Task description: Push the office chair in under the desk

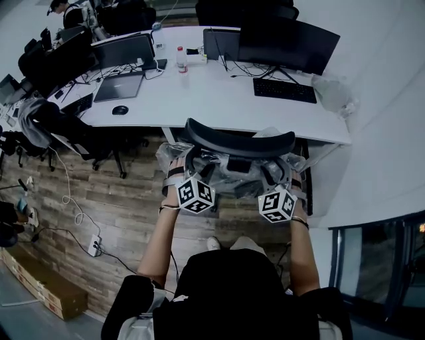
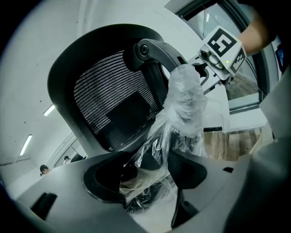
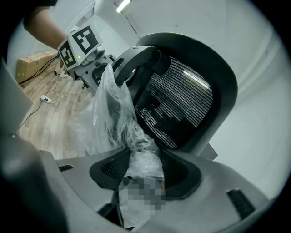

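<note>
Nearest in the head view, the left gripper [image 1: 178, 166] and right gripper [image 1: 292, 176] each had their jaws closed on a plastic-wrapped arm of the office chair [image 1: 239, 143]: the left armrest [image 2: 182, 104] and the right armrest [image 3: 142, 159], a grip that only the gripper views showed. Those views also showed the chair's mesh back [image 2: 113, 104] and ceiling lights [image 3: 120, 5], which the head view did not. The chair stood on a wooden floor [image 1: 126, 199], its back just beside the near edge of the white desk [image 1: 212, 99]. On the desk lay a laptop [image 1: 119, 86], mouse [image 1: 120, 110], bottle [image 1: 180, 58], keyboard [image 1: 284, 89] and, farthest, a monitor [image 1: 289, 43]
</note>
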{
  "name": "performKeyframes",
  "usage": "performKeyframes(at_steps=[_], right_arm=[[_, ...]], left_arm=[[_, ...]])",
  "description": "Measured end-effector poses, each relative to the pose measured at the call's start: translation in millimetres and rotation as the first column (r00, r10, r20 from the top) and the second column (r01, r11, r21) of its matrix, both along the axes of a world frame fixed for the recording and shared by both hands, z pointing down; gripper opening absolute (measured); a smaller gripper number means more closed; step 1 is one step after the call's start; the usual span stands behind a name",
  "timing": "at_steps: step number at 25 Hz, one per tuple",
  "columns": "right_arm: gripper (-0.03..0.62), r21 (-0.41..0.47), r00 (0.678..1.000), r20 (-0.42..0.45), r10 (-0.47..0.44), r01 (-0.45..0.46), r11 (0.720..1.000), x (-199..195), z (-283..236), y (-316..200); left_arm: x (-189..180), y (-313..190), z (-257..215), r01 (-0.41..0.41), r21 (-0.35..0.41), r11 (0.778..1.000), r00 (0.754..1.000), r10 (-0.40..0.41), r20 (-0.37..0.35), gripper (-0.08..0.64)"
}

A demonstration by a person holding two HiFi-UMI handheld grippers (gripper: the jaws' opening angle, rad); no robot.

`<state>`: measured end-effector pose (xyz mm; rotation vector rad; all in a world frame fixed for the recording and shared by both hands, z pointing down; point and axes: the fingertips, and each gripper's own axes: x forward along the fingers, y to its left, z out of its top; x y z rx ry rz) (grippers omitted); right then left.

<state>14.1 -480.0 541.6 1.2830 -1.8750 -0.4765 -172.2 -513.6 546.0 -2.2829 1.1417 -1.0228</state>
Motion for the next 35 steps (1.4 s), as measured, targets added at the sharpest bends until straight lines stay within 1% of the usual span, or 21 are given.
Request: performKeyframes(at_steps=[13, 20, 28, 31, 35], right_arm=[[0.215, 0.001, 1.0, 0.01, -0.02, 0.02, 1.0, 2, -1, -45], [0.218, 0.007, 0.999, 0.034, -0.028, 0.028, 1.0, 3, -5, -86], [0.217, 0.016, 0.998, 0.052, -0.043, 0.042, 0.999, 1, 1, -112], [0.218, 0.015, 0.997, 0.056, -0.048, 0.047, 0.999, 5, 6, -129], [0.217, 0.018, 0.997, 0.06, -0.047, 0.046, 0.999, 4, 3, -135]], left_arm=[[2, -43, 0, 0.013, 0.015, 1.0, 1.0, -0.013, 0.0, 0.314], [4, -82, -2, 0.026, 0.012, 1.0, 1.0, -0.026, 0.002, 0.314], [3, -109, 5, 0.032, 0.013, 0.999, 0.999, -0.032, 0.007, 0.314], [6, -126, 9, 0.037, 0.012, 0.999, 0.999, -0.037, 0.009, 0.314], [5, -132, 7, 0.038, 0.015, 0.999, 0.999, -0.038, 0.007, 0.314]])
